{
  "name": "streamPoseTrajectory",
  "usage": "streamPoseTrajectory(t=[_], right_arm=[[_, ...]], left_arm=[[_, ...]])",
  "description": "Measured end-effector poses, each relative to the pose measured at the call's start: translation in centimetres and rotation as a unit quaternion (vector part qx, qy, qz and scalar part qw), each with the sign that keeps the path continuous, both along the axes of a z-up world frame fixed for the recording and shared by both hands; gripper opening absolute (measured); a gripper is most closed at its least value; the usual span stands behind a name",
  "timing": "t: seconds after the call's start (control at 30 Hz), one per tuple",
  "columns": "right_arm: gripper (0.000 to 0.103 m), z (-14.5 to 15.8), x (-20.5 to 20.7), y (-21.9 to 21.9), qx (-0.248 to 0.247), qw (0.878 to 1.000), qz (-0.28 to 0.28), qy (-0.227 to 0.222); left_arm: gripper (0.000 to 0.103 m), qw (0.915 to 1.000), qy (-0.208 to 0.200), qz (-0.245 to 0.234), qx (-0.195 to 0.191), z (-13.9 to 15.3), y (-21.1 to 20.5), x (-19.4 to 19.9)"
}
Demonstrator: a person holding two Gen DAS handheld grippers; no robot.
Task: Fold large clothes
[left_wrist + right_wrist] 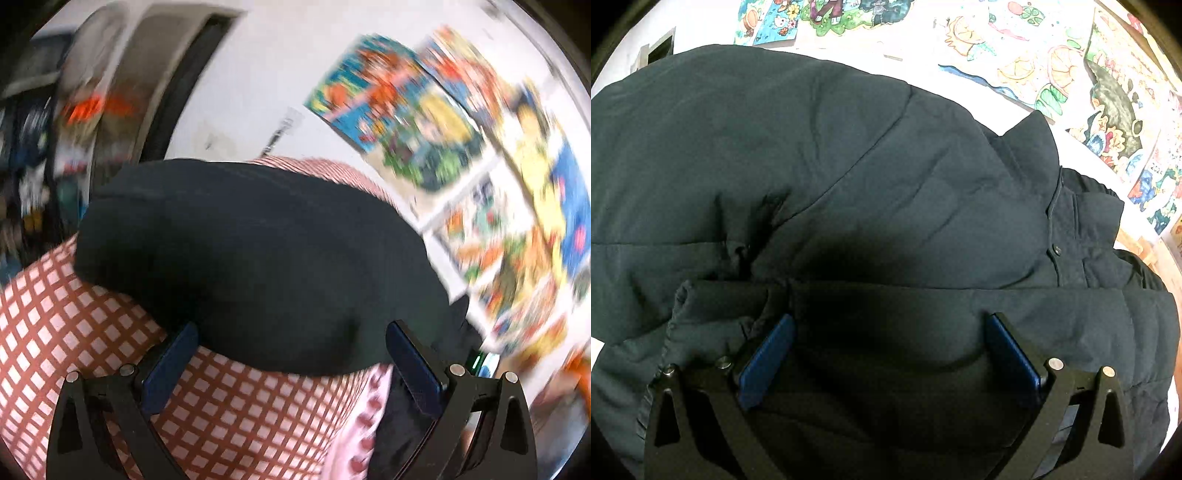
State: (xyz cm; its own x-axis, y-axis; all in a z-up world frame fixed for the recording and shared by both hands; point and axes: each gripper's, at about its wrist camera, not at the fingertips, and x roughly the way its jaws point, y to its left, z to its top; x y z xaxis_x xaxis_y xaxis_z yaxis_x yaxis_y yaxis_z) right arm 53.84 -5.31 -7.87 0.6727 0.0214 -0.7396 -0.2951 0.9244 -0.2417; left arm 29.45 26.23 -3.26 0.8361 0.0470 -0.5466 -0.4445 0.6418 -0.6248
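Left gripper (291,347) jaws wide apart, straddling dark jacket (251,258), right gripper (890,339) likewise spread over jacket (849,177)

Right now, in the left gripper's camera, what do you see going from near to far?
Left gripper → red-and-white checked cloth → dark jacket → white wall with colorful posters.
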Motion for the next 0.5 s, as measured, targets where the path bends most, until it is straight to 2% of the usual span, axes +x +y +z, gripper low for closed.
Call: streamPoseTrajectory(t=[0.03,0.13,0.2,0.23,0.27,0.3,0.33,0.37,0.5], right_arm=[[0.101,0.0,-0.1,0.0,-0.001,1.000,0.000,-0.001],[0.101,0.1,0.0,-0.1,-0.005,1.000,0.000,-0.004],[0.101,0.2,-0.2,0.0,-0.011,1.000,-0.002,-0.010],[0.101,0.4,-0.5,0.1,-0.016,1.000,-0.005,-0.017],[0.101,0.5,-0.9,0.2,-0.023,0.999,-0.009,-0.029],[0.101,0.7,-1.1,0.2,-0.030,0.999,-0.011,-0.037],[0.101,1.0,-1.7,0.6,-0.046,0.997,-0.014,-0.058],[0.101,1.4,-2.3,0.8,-0.058,0.995,-0.017,-0.081],[0.101,3.4,-4.7,1.3,-0.048,0.989,0.010,-0.140]], left_arm=[[0.101,0.9997,-0.002,0.012,-0.021,-0.3,0.6,0.1],[0.100,0.9981,-0.005,0.038,-0.048,-0.9,1.1,0.6],[0.086,0.9974,-0.004,0.058,-0.044,-1.0,0.9,0.7],[0.067,0.9966,0.000,0.075,-0.032,-1.0,0.6,0.6],[0.054,0.9962,0.000,0.085,-0.018,-0.9,0.5,0.6],[0.049,0.9962,-0.003,0.088,-0.002,-0.9,0.4,0.6],[0.034,0.9960,-0.004,0.087,0.019,-0.8,0.3,0.7],[0.025,0.9956,-0.004,0.086,0.039,-0.6,0.2,0.6],[0.011,0.9917,-0.015,0.078,0.102,0.5,-0.4,0.9]])
